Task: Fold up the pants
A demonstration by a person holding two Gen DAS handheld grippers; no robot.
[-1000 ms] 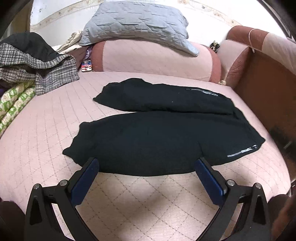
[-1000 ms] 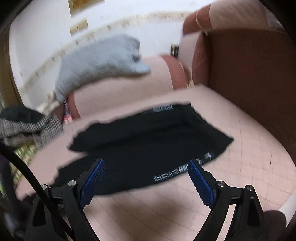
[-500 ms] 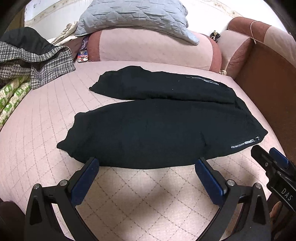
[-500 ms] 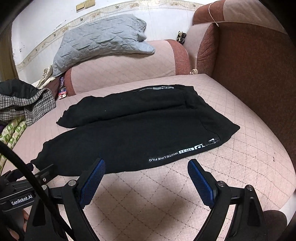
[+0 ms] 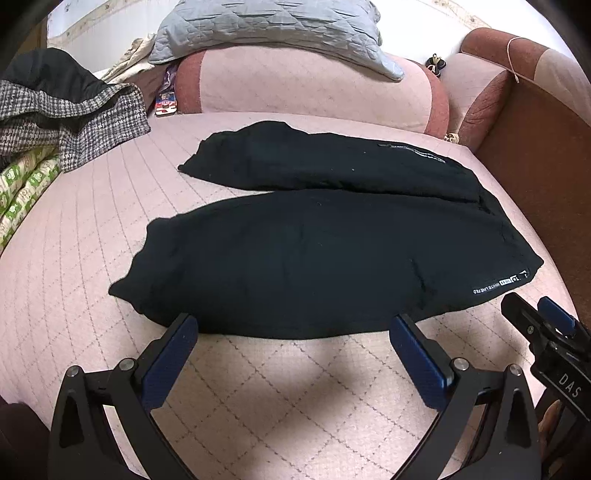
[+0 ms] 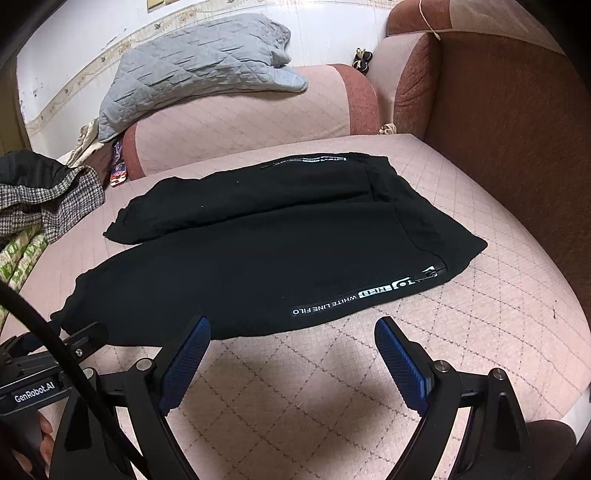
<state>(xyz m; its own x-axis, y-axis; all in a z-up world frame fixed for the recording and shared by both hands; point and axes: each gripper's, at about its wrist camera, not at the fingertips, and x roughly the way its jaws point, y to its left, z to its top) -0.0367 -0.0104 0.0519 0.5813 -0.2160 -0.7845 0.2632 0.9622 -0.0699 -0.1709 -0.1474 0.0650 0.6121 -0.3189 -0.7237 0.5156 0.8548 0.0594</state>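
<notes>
- My left gripper (image 5: 293, 332) is spread wide, its blue pads (image 5: 168, 360) gripping nothing; it hangs over the pink quilted sofa seat (image 5: 277, 406) just near of the black pants (image 5: 325, 266).
- The tips of its pads line up with the near hem of the pants; I cannot tell whether they touch the cloth.
- My right gripper (image 6: 291, 334) is released just as wide and empty, with its blue pads (image 6: 400, 367) above bare cover near the trouser edge.
- In the right wrist view its left pad tip sits at the pants' near edge; the right one is clear of the fabric.
- The pants lie flat across the middle of the seat, both legs pointing left, waistband to the right toward the brown armrest (image 6: 517, 129).
- The near leg carries a white lettered strip (image 6: 369, 291) close to the waist end, just far of my right gripper.
- Each tool shows in the other's camera: the right one at the left view's right edge, the left one at the right view's lower left.
- A grey quilted pillow (image 5: 269, 29) rests on the pink backrest cushion (image 5: 314, 88) at the far side.
- A checked garment (image 5: 74, 118) is heaped at the far left, well apart from the pants.
</notes>
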